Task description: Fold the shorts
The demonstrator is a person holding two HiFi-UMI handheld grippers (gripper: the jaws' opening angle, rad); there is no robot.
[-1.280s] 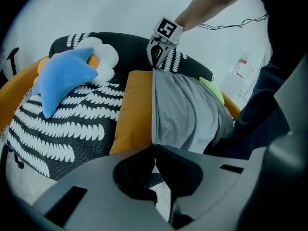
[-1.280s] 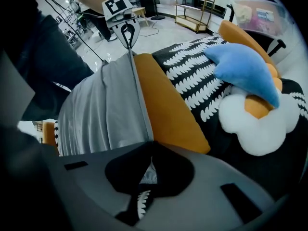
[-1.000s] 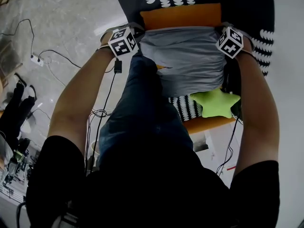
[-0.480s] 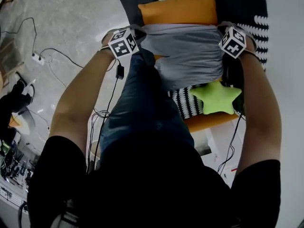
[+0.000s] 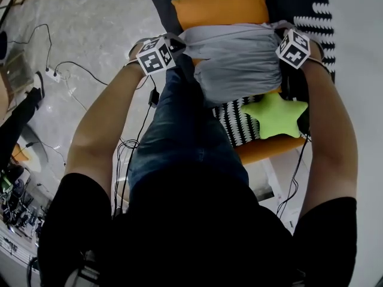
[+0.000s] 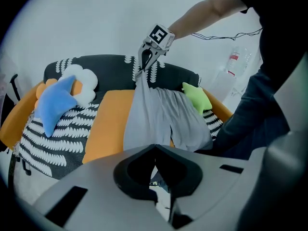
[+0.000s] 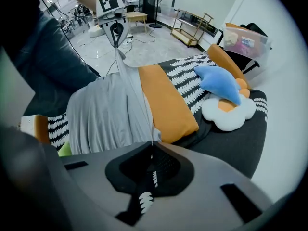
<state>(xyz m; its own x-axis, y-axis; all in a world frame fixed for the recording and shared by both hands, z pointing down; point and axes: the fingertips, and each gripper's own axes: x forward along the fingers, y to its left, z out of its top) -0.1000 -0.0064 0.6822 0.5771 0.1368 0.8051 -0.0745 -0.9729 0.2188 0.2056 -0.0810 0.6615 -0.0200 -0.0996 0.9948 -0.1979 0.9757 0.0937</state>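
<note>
The grey shorts (image 5: 239,61) hang stretched between my two grippers above the sofa. My left gripper (image 5: 179,39) is shut on one corner of the top edge, and my right gripper (image 5: 277,28) is shut on the other corner. In the left gripper view the cloth (image 6: 161,119) runs from my jaws up to the right gripper (image 6: 146,66). From the right gripper view the shorts (image 7: 106,114) span across to the left gripper (image 7: 117,38). The lower part drapes down in loose folds toward the seat.
Below lies the sofa with an orange cushion (image 5: 221,6) on a black-and-white patterned cover (image 5: 230,127). A green star pillow (image 5: 276,115) lies near the hem. A blue star pillow (image 7: 216,83) and a white flower pillow (image 7: 228,110) sit at the far end. Cables (image 5: 72,70) trail over the floor.
Both grippers have risen and moved farther over the sofa with the shorts held between them. The hanging cloth has lifted away from the green star pillow.
</note>
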